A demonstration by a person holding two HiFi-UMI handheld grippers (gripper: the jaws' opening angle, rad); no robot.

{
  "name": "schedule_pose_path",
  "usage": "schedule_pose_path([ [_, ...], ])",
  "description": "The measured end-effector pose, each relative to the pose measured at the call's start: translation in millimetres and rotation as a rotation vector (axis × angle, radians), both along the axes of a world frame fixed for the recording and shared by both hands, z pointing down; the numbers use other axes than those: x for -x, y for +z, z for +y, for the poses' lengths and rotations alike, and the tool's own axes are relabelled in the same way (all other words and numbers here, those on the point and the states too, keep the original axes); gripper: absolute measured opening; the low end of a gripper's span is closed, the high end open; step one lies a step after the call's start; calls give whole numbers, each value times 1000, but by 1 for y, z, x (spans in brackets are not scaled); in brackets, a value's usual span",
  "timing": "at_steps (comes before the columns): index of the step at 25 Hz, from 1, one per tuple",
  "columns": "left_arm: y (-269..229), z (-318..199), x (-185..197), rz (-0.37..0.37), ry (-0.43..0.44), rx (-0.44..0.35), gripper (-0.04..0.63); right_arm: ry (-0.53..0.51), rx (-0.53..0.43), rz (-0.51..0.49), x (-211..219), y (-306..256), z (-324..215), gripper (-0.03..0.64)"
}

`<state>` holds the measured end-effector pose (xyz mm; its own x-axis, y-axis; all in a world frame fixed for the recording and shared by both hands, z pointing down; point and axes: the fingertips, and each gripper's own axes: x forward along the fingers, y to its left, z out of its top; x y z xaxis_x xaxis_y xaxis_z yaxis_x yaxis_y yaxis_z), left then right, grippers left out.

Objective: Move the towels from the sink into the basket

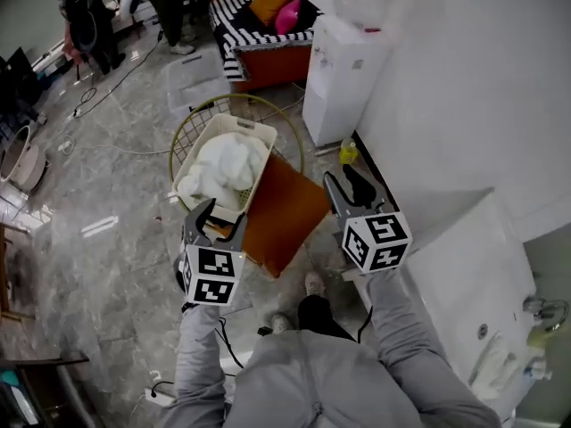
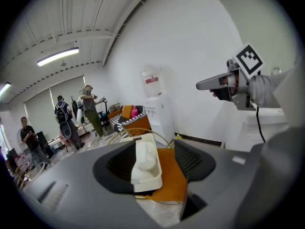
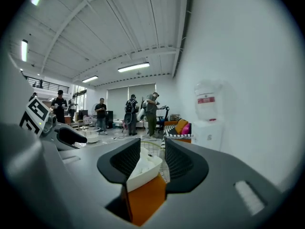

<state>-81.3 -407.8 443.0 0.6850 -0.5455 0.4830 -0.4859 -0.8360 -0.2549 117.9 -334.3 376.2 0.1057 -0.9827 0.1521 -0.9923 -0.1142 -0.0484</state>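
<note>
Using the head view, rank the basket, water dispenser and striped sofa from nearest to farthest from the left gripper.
1. Basket, just ahead of the left gripper.
2. Water dispenser, ahead right, by the wall.
3. Striped sofa, farthest back.

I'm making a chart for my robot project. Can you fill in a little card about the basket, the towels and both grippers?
basket: white, resting on an orange box
towels: white, piled inside the basket
left gripper: jaws apart, holding nothing
right gripper: jaws apart, holding nothing
</note>
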Motion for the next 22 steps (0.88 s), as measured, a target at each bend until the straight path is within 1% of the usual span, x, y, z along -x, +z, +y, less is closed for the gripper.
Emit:
schedule_pose_path([
  [3,-8,21,-41,5,104,-25,301,102,-27,11,-29,-10,45,155],
  [6,-19,47,-82,-7,212,-60,301,213,-53,8,-59,-21,94,155],
  [9,-23,78,-118,-23,296,-74,301,318,-69,14,-86,-26,150,155],
  [12,-29,115,-155,-3,377,-93,301,423,-75,13,-111,-24,213,153],
  [17,-46,193,-207,33,469,-115,301,543,-67,14,-142,-24,321,155],
  [22,-58,285,-248,60,572,-122,301,655,-79,21,-157,-30,429,155],
])
